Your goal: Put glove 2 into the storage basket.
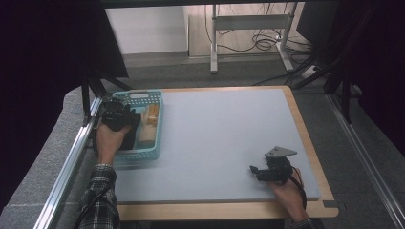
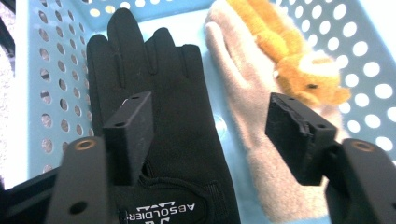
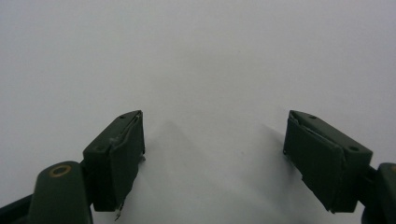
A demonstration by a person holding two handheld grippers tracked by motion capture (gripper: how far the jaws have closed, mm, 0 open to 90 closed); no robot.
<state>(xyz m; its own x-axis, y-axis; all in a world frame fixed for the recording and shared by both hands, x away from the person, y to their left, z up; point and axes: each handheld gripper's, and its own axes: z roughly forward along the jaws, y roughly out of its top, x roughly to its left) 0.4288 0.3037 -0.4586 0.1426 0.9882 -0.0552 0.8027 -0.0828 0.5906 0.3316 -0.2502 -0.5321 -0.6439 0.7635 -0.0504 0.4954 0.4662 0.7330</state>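
Your left hand-held gripper [image 2: 210, 135] is spread wide, holding nothing, hanging inside the light-blue perforated plastic basket [image 1: 154, 151] at the bench's [image 1: 224, 138] left edge. Directly under it lies the black fabric glove with white lettering on the cuff [image 2: 154, 121], flat on the basket floor, fingers pointing away from you. Just beside it, apparently touching, is the beige fleece glove [image 2: 254, 154], with the orange plush toy [image 2: 285, 51] lying across its upper part. Main risk: your far jaw sits over the beige glove, not the black one, so closing from here could pinch both gloves, or drag the beige one and the plush along. Second risk: the black glove is flat and limp; a shallow close could slide off the fabric, and a deep one could jam the jaws against the basket floor and shift the basket. Shift toward the perforated side wall and centre on the black palm before closing. Your right hand-held gripper [image 3: 212, 158] is also spread and empty, low over bare grey bench near the front right, well apart from the basket, so nothing is bracing the basket.
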